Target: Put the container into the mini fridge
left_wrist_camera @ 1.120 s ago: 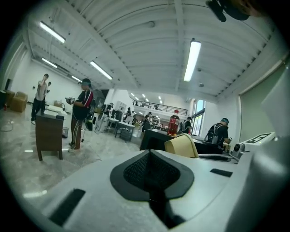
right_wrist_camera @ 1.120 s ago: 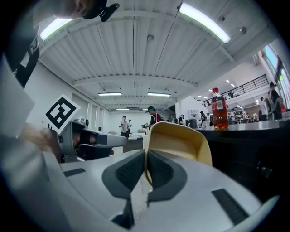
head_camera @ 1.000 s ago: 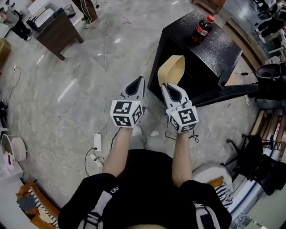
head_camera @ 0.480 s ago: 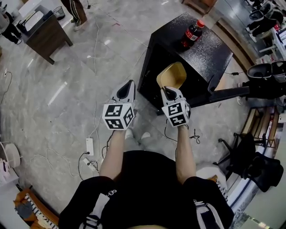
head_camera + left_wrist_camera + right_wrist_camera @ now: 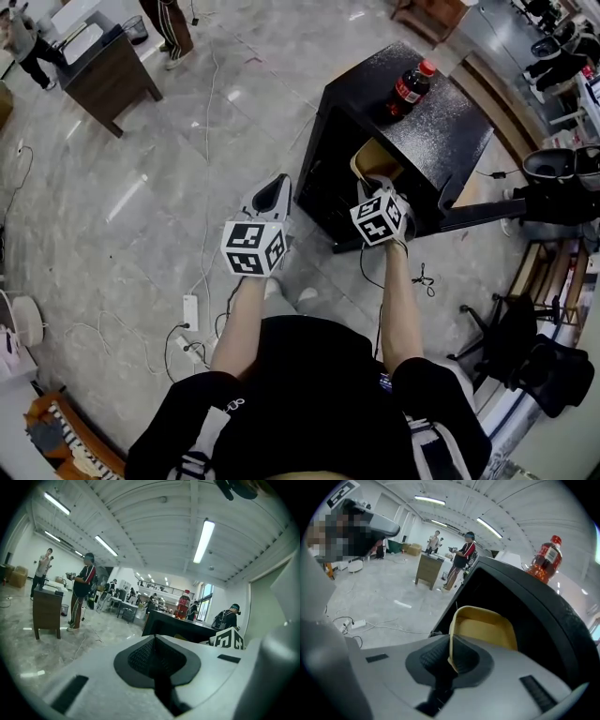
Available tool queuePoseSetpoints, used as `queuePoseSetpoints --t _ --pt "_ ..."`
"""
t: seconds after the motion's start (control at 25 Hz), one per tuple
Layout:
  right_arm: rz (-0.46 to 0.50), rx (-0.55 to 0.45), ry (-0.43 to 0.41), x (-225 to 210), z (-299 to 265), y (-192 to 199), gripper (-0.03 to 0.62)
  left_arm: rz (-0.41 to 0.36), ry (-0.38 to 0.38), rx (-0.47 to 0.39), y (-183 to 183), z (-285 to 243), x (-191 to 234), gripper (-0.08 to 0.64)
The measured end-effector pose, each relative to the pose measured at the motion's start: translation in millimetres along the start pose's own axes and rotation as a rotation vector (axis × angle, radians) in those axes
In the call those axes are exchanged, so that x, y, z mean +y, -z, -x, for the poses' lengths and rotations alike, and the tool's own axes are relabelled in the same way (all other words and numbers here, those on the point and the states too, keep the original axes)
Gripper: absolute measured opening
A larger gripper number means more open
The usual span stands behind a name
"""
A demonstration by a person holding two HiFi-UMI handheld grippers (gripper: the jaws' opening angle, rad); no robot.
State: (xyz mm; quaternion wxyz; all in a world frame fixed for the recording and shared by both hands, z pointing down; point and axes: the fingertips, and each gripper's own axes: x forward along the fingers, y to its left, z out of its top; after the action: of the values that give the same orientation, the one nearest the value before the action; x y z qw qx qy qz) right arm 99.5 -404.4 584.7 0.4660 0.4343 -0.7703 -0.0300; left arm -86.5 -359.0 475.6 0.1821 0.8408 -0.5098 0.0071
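The tan container (image 5: 375,160) (image 5: 483,625) is an open, empty tray, tilted on its side. My right gripper (image 5: 372,184) (image 5: 451,658) is shut on its rim and holds it partly inside the dark opening of the black mini fridge (image 5: 441,122) (image 5: 534,606). The fridge's door (image 5: 483,214) stands swung open to the right. My left gripper (image 5: 272,194) (image 5: 154,660) hangs over the floor to the left of the fridge, jaws together with nothing between them.
A cola bottle (image 5: 407,87) (image 5: 545,559) stands on the fridge top. A wooden cabinet (image 5: 108,66) with people beside it is far left. A power strip and cables (image 5: 190,311) lie on the floor. Black chairs (image 5: 525,337) crowd the right side.
My right gripper has carried the container forward and down, from in front of the fridge into its opening. The left gripper stayed about level beside it.
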Motion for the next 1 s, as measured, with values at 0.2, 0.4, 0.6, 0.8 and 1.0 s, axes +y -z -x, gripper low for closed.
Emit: queuePoseSetpoints --t 0.2,0.4,0.6,0.8,1.0 --pt "-0.022 0.029 0.031 -9 -16 2 0.020 -0.009 -0.002 0.004 -2 -6 2 0.011" --pt "-0.048 0.016 0.117 -21 -19 -1 0.021 -0.007 0.001 0.012 -2 -9 5 0.011" --pt "-0.130 -0.064 0.160 -27 -6 -9 0.022 -0.009 0.011 0.018 -1 -18 2 0.011" --pt "-0.213 -0.144 0.203 -35 15 -18 0.023 -0.009 0.028 0.019 -1 -25 -5 0.011" --pt "-0.245 -0.167 0.193 -33 20 -19 0.035 -0.009 0.046 0.021 1 -28 -13 0.011"
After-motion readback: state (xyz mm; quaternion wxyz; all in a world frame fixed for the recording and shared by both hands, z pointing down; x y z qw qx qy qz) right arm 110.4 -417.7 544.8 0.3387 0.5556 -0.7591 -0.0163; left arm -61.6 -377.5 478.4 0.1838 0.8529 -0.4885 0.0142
